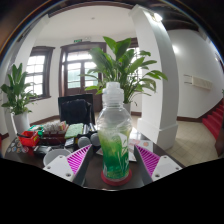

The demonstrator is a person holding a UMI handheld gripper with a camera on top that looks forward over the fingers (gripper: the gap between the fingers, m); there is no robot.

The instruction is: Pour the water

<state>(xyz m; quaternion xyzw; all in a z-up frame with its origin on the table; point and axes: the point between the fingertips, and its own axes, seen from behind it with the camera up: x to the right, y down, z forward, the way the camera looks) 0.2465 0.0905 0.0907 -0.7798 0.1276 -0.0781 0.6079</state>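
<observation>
1. Gripper view: claw (113,160), two fingers with magenta pads (80,157), spread apart; left pad at 8 o'clock and right pad at 4 o'clock of the bottle's base.
2. Plastic bottle (113,135), clear, upright, white cap at 12 o'clock, green printed label on its lower half; it stands between the fingers. Whether the pads press its sides cannot be told.
3. Table (88,172), dark top, carries the bottle.
4. Large leafy plant (125,62), directly behind the bottle at 12 o'clock.
5. Smaller potted plant (17,92), at 9 o'clock, near a window.
6. Dark monitor (75,108), at 10 o'clock of the bottle.
7. Red object (29,139), at 9 o'clock, beyond the left finger; kind unclear.
8. White pillar (158,60), at 2 o'clock.
</observation>
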